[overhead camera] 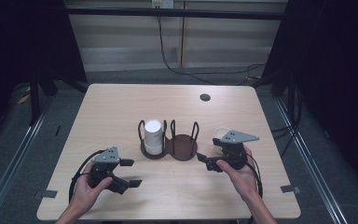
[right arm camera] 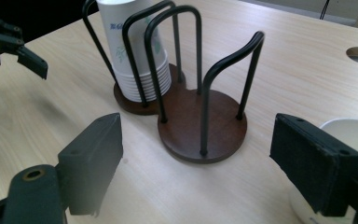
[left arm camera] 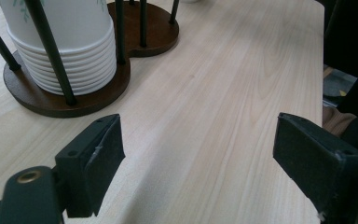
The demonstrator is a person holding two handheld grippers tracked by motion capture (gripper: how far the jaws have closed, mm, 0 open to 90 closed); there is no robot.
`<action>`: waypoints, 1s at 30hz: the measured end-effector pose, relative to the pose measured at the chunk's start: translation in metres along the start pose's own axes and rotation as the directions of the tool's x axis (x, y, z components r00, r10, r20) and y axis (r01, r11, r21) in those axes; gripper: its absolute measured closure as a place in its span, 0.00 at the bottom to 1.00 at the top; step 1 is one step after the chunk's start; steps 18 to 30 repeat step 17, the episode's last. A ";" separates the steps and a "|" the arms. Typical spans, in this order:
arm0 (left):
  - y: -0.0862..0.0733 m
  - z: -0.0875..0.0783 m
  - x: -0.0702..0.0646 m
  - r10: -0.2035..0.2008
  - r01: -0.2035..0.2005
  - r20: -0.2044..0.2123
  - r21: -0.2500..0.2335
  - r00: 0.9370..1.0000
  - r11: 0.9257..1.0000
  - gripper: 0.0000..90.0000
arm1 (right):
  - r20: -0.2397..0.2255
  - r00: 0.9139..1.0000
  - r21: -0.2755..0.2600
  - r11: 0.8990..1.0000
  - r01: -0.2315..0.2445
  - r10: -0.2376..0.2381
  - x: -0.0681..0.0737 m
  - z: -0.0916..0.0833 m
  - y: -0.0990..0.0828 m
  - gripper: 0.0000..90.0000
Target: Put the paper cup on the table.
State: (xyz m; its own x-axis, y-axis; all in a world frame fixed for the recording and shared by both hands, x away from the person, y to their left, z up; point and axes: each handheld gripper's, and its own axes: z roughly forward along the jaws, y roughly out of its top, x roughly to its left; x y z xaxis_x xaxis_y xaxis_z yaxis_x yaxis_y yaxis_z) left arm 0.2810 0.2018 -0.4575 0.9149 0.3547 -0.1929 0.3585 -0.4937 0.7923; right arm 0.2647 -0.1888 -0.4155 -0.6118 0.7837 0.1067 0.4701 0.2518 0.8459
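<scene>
My right gripper (overhead camera: pixel 209 162), jaws apart and empty, sits beside the loose cup (overhead camera: pixel 222 134) on the bench (overhead camera: pixel 121 102). My left gripper (overhead camera: pixel 129 172) is also apart, idle. Cup stack (overhead camera: pixel 153 136) fills the holder's (overhead camera: pixel 182 148) left bay; right bay empty. Loose cup not yet grasped.

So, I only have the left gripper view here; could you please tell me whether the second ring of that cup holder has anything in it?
Observer: No. In the right gripper view the bare side of the cup holder holds nothing; the stack of paper cups fills the other side.
Operator: Thanks. Is there a loose cup anywhere?
Observer: Yes, a single white cup stands on the table, just beyond the right gripper.
Operator: Is that gripper holding it?
Observer: No, its jaws stand open with nothing between them; the cup's rim shows behind one jaw.
</scene>
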 end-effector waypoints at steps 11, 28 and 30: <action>-0.008 0.002 -0.006 -0.018 0.018 -0.019 -0.029 1.000 0.999 0.18 | -0.048 0.999 -0.028 0.999 -0.016 0.015 0.020 0.008 -0.028 0.18; -0.012 0.005 -0.008 -0.019 0.018 -0.027 -0.020 0.999 1.000 0.18 | -0.058 0.998 -0.017 0.999 -0.027 0.026 0.023 0.014 -0.041 0.18; -0.012 0.005 -0.008 -0.019 0.018 -0.027 -0.020 0.999 1.000 0.18 | -0.058 0.998 -0.017 0.999 -0.027 0.026 0.023 0.014 -0.041 0.18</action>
